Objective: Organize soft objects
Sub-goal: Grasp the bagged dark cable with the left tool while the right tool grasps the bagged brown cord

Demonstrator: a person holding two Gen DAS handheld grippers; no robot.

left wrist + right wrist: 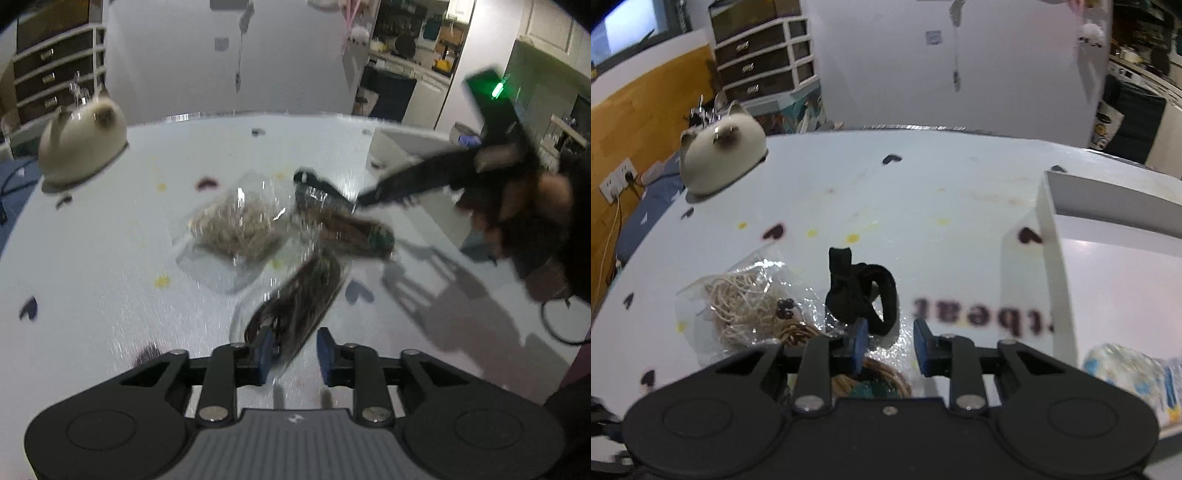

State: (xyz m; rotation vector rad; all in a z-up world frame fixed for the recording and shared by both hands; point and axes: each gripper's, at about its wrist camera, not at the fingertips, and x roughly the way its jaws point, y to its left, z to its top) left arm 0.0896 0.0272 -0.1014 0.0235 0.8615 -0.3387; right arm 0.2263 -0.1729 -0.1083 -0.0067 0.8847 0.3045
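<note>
The white surface [923,192] carries a cluster of clear plastic bags near its middle. Taking the cat-shaped ceramic holder [720,162] at the far left edge as the landmark, all the soft items lie nearer the viewer and to its right.

The bag of pale cord [738,306] sits closest to the holder. Just beside it, farther from the holder, stands a black fabric loop [864,295], upright on the crinkled plastic. A bag of dark brown strands [295,295] lies nearest the viewer in the left wrist view, tilted, with a second brownish bundle [354,229] just beyond it.

The left tool [293,356] has its blue pads apart; the near corner of the brown-strand bag lies between them, against the left pad, but the blur does not let me tell whether it is pinched. The right tool [890,345] has its pads apart and unclenched, the black loop just ahead of the left pad, contact unclear.

A white box [1049,236] stands at the opposite side from the holder, with a patterned soft packet [1126,373] inside.
</note>
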